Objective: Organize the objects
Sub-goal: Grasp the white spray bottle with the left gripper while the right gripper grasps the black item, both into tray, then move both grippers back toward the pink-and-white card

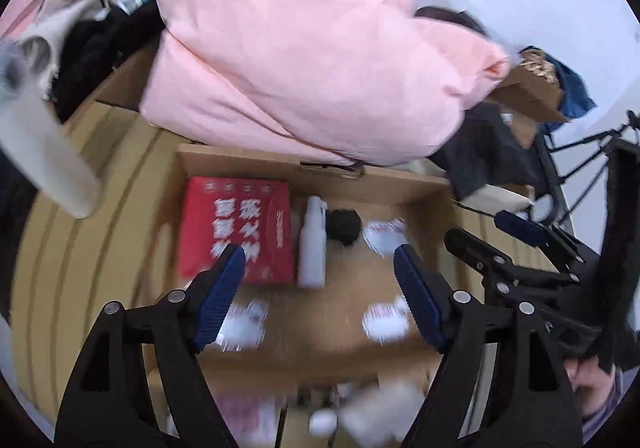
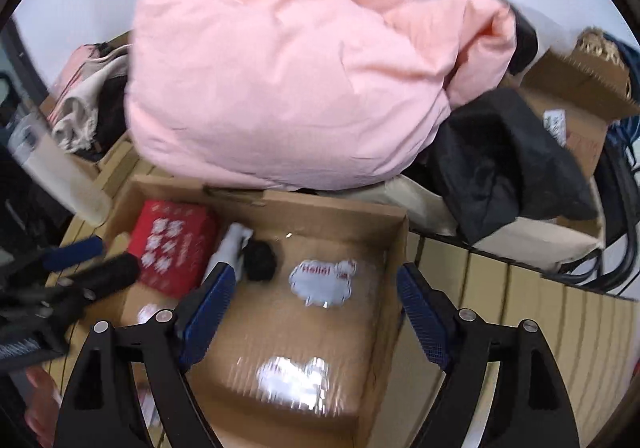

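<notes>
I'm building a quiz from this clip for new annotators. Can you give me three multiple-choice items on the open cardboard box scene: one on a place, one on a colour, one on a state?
1. Where does the white bottle lie in the cardboard box?
A. between the red box and the black object
B. outside on the floor
C. on the pink jacket

2. What colour are the gripper pads?
A. green
B. blue
C. yellow

3. How is the left gripper?
A. shut on the bottle
B. shut on nothing
C. open, holding nothing

Answers: 1 A, the red box flanks one side, the black object the other. 2 B, the pads show blue. 3 C, jaws spread, nothing between.
</notes>
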Available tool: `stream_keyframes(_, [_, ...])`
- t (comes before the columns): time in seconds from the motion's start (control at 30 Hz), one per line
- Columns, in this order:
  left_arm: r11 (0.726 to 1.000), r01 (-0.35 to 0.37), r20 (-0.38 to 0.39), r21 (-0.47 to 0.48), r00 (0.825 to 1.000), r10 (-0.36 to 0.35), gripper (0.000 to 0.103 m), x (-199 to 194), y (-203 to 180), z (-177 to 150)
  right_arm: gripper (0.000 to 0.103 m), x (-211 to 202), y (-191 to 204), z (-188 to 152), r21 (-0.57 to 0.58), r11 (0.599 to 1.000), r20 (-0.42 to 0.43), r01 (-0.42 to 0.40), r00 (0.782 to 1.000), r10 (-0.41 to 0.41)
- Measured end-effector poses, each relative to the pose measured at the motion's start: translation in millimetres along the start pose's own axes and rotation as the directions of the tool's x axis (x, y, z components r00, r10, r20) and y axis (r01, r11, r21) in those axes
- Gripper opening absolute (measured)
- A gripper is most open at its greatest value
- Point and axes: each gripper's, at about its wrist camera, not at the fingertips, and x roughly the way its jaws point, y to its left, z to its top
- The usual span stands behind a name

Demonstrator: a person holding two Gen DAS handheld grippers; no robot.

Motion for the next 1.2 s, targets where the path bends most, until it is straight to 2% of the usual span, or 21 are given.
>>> stream_keyframes(0.13, [0.996,0.066,0.051,0.058,0.996,-0.069,0.077,-102.9,0.1,-29.5,0.086,-63.8,10.8,-10.3,-0.036,0.999,0.017,-0.03,0.999,0.03])
stream_keyframes(0.17, [0.995,0.058,0.075,0.075,0.995,-0.064,0.082,-127.6,-0.5,-38.2,0.086,-79.8,14.4,-16.8,-0.05,0.998,0.023,-0.042,0.999,0.043])
stream_keyframes(0.27, [0.99,-0.027,0.168,0.136,0.986,0.004,0.099,-207.6,-4.1,-70.0,0.086,-148.7,34.7,-45.0,-0.112,0.992,0.061,-0.054,0.996,0.061])
stream_keyframes(0.3, [0.986,-0.063,0.196,0.152,0.98,0.033,0.102,-237.0,-4.2,-84.4,0.086,-163.7,41.5,-50.5,-0.126,0.99,0.072,-0.059,0.995,0.068])
stream_keyframes(0.4, [0.982,-0.099,0.229,0.163,0.972,0.06,0.103,-294.8,1.5,-117.0,0.086,-221.2,66.3,-82.7,-0.174,0.982,0.111,-0.071,0.99,0.092])
stream_keyframes(0.5, [0.986,-0.108,0.234,0.125,0.969,0.077,0.103,-333.2,11.8,-141.5,0.086,-267.2,85.9,-116.3,-0.189,0.973,0.151,-0.136,0.975,0.165])
stream_keyframes(0.57, [0.99,-0.106,0.21,0.097,0.974,0.083,0.103,-353.5,19.7,-156.1,0.086,-293.4,98.5,-136.8,-0.193,0.961,0.162,-0.198,0.959,0.231])
stream_keyframes(0.63, [0.991,-0.102,0.207,0.09,0.975,0.082,0.103,-372.8,24.3,-167.8,0.086,-316.1,113.0,-156.6,-0.221,0.954,0.171,-0.202,0.955,0.241])
stream_keyframes(0.73, [0.984,-0.165,0.275,0.074,0.951,0.139,0.103,-401.2,31.6,-190.6,0.086,-341.6,129.1,-179.5,-0.26,0.948,0.176,-0.185,0.956,0.235])
stream_keyframes(0.8, [0.981,-0.179,0.277,0.076,0.949,0.152,0.103,-406.7,38.3,-204.0,0.086,-352.5,135.5,-193.1,-0.283,0.941,0.172,-0.184,0.956,0.239])
stream_keyframes(0.9, [0.983,-0.168,0.254,0.077,0.956,0.144,0.103,-399.9,53.8,-225.0,0.086,-352.4,137.9,-210.7,-0.306,0.934,0.148,-0.181,0.961,0.235])
stream_keyframes(1.0, [0.983,-0.16,0.222,0.085,0.965,0.138,0.103,-375.4,74.3,-247.2,0.086,-330.8,133.6,-225.9,-0.293,0.938,0.105,-0.186,0.969,0.225])
stream_keyframes(1.07, [0.984,-0.163,0.196,0.07,0.97,0.147,0.103,-351.0,88.3,-258.2,0.086,-302.5,128.2,-233.4,-0.271,0.947,0.065,-0.171,0.978,0.196])
stream_keyframes(1.13, [0.981,-0.188,0.197,0.058,0.965,0.173,0.103,-323.5,100.4,-267.2,0.086,-273.6,122.6,-238.9,-0.242,0.957,0.035,-0.16,0.984,0.173])
stream_keyframes(1.2, [0.971,-0.224,0.217,0.08,0.955,0.203,0.103,-293.4,104.8,-275.3,0.086,-254.3,119.1,-241.5,-0.217,0.966,0.043,-0.142,0.987,0.155])
